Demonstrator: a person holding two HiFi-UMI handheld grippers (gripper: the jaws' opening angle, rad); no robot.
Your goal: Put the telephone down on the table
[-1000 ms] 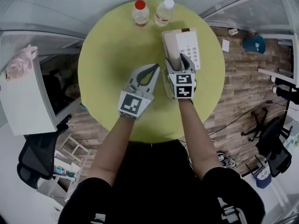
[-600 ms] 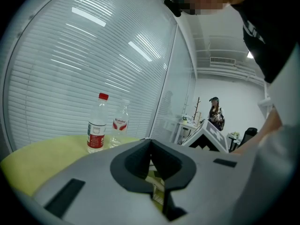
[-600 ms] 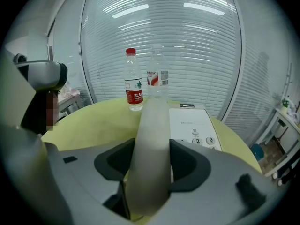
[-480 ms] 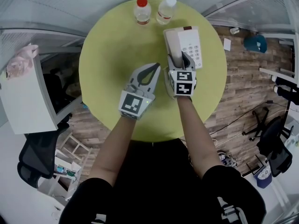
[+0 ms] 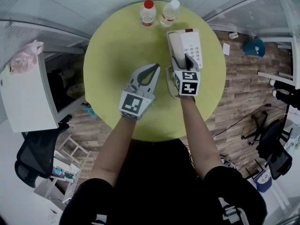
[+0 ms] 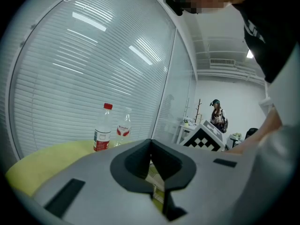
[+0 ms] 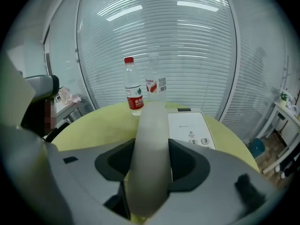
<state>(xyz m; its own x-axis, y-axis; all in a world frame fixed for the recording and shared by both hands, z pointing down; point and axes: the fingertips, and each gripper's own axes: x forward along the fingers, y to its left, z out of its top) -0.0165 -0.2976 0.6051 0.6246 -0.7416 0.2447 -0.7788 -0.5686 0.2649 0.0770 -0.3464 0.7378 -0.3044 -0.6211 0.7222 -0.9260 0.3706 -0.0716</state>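
A white telephone (image 5: pixel 193 45) lies on the round yellow-green table (image 5: pixel 117 50), right of the middle. Its handset (image 5: pixel 175 45) rests along the left side of the base, and the keypad shows to the right. My right gripper (image 5: pixel 181 60) is at the handset's near end with a jaw on each side. In the right gripper view the handset (image 7: pixel 150 139) fills the gap and both jaws press on it. My left gripper (image 5: pixel 152 70) hovers over the table to the left of the telephone, with its jaws together and nothing in them.
Two plastic bottles stand at the table's far edge, one with a red cap (image 5: pixel 148 13) and one with a white cap (image 5: pixel 169 13). A white desk (image 5: pixel 23 97) stands to the left, and office chairs and a wooden floor surround the table.
The right gripper has slid a little farther along the handset and its jaws have narrowed onto it. The left gripper has stayed where it was.
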